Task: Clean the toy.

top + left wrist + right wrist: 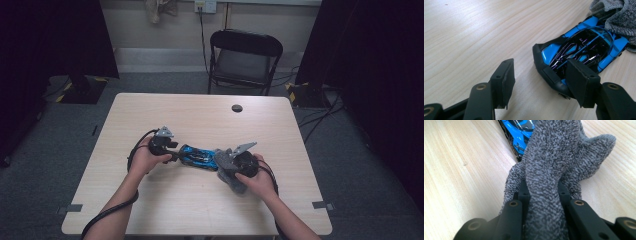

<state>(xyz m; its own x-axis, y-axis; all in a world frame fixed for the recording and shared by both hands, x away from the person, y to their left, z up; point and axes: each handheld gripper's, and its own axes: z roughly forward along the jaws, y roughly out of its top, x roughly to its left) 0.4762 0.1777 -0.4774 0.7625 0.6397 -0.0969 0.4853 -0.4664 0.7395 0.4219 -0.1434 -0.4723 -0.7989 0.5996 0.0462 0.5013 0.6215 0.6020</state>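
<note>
I have the right gripper (543,195) clamped on a grey cloth (556,157), which lies bunched against one end of the blue car (199,156). The car sits mid-table (200,120) between both hands. My left gripper (541,82) stands apart, one pad (580,82) over the car's other end

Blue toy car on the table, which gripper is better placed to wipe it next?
Right. The right gripper already clamps the grey knitted cloth, draped on the blue toy car. The left gripper only brackets the car's end.
</note>
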